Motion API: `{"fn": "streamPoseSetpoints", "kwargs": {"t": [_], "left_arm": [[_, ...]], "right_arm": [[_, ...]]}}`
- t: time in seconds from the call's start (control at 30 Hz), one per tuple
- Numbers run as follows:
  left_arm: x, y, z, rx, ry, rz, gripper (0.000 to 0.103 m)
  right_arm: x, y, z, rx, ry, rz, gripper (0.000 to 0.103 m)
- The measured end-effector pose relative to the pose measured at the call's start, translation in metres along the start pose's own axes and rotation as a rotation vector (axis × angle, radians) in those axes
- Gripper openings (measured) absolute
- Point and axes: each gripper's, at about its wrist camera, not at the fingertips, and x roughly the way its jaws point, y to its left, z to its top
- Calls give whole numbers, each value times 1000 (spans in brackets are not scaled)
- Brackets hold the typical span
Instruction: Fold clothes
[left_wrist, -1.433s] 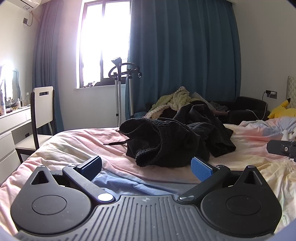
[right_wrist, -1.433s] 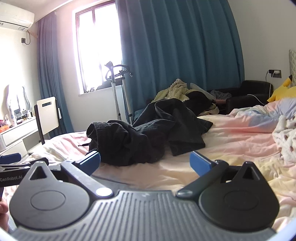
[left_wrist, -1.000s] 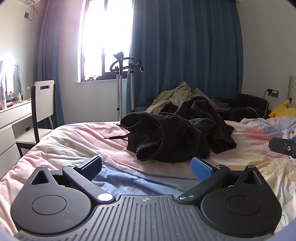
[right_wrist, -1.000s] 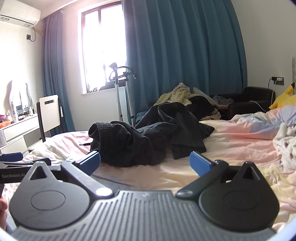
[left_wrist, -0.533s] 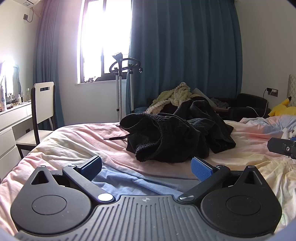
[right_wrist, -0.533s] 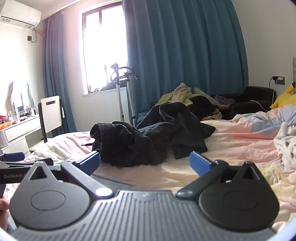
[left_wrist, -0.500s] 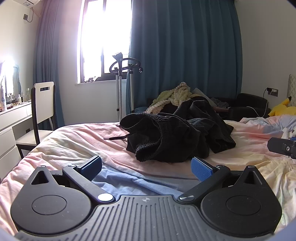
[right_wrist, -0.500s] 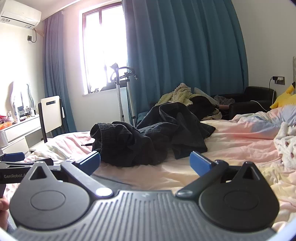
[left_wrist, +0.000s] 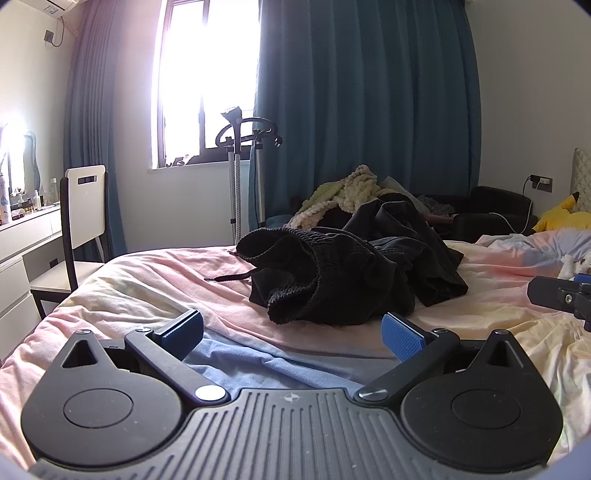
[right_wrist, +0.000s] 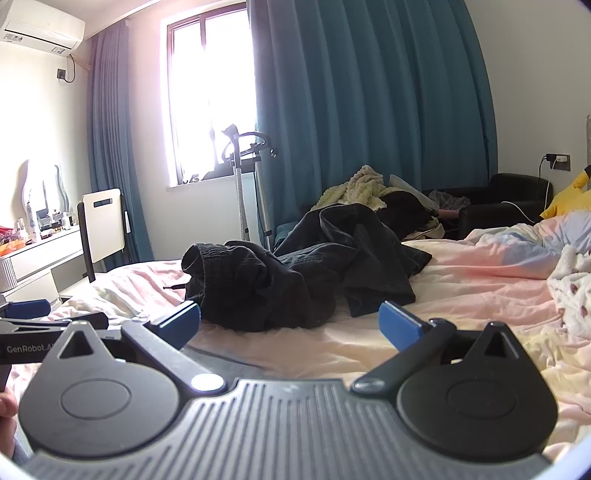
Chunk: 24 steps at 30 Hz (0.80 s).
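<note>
The black clothes (left_wrist: 354, 269) lie in a crumpled heap in the middle of the bed (left_wrist: 147, 284), at 12 o'clock from both tools and well apart from them. The left tongs (left_wrist: 291, 330) and the right tongs (right_wrist: 290, 321) are both spread wide and hold nothing. The heap looks like more than 1 garment tangled together, so a pinch into the thick ribbed roll at its 9 o'clock side could drag the whole lot. The loose drawstring (left_wrist: 231, 275) trailing off at 9 o'clock could snag. A low reach might also nip the sheet instead of the cloth.
</note>
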Motion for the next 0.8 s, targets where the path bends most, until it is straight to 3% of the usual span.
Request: {"fn": "streamPoseSetpoints", "kwargs": {"t": [0.8], "left_arm": [[1,-1,3,-2,0,5,103]], "right_arm": [[4,-3,2,-1,5,4,103]]}}
